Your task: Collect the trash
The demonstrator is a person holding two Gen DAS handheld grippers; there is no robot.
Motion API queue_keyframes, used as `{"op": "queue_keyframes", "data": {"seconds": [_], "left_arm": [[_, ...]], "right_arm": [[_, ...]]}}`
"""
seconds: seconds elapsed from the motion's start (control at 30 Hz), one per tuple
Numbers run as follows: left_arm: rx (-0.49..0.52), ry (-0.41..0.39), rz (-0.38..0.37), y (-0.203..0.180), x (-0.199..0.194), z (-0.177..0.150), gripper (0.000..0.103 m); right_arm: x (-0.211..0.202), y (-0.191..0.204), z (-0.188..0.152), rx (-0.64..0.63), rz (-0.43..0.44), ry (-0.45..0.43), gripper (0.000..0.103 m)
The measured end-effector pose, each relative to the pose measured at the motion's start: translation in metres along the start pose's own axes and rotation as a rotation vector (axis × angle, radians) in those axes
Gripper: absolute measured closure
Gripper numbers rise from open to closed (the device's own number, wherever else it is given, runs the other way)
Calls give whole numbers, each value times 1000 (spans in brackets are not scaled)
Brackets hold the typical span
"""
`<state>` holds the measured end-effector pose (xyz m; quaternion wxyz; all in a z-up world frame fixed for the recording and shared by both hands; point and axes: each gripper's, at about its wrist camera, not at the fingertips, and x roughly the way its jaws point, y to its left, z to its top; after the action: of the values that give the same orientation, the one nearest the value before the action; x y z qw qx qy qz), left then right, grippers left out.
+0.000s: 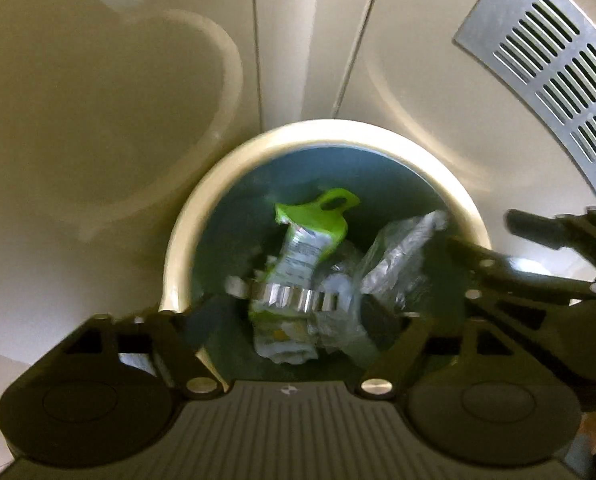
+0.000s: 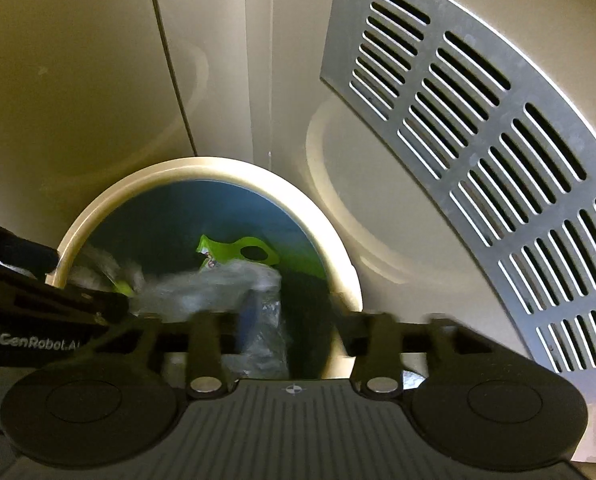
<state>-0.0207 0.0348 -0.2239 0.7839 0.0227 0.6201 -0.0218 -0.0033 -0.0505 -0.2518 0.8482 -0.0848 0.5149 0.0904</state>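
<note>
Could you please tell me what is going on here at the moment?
A person holds two grippers over a round waste bin. The left gripper and the right gripper both stand open above it. A green and white wrapper and clear crumpled plastic lie inside the bin, seemingly just dropped.

A pale, glossy floor is carrying everything here, with thin dark seams running across it. A round bin with a cream rim and a blue-green inside is standing directly on the floor, over one of the seams. A grey metal grate with rows of narrow slots is lying flat in the floor, near the bin but apart from it. Faint curved reflections are showing on the floor around the bin.
</note>
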Motion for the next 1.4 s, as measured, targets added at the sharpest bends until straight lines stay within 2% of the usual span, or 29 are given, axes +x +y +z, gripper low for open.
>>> {"op": "queue_keyframes", "data": {"seconds": [0.13, 0.2, 0.33, 0.47, 0.6, 0.73, 0.87, 1.1, 1.4], "left_arm": [[-6, 17, 1, 5, -3, 0, 5], [-19, 7, 15, 7, -7, -1, 1], [-23, 5, 27, 10, -19, -5, 1], [-28, 2, 38, 14, -40, -14, 1], [-19, -19, 63, 18, -74, -32, 1], [-32, -108, 80, 27, -112, -59, 0], [-73, -176, 134, 24, -133, -84, 0], [-71, -201, 117, 19, -148, -99, 1], [-47, -258, 152, 9, -168, -109, 0]], "right_arm": [[-2, -3, 1, 18, -10, 0, 39], [-6, -3, 1, 22, -14, -9, 37], [-21, -2, -1, 19, -3, -20, 31], [-49, -1, -9, 8, 8, -42, 29], [-84, 3, -22, -16, 33, -105, 14], [-119, 11, -44, -57, 60, -176, 10], [-147, 17, -68, -96, 62, -252, 7], [-168, 18, -84, -113, 55, -311, 5], [-194, 13, -91, -84, 59, -342, 5]]}}
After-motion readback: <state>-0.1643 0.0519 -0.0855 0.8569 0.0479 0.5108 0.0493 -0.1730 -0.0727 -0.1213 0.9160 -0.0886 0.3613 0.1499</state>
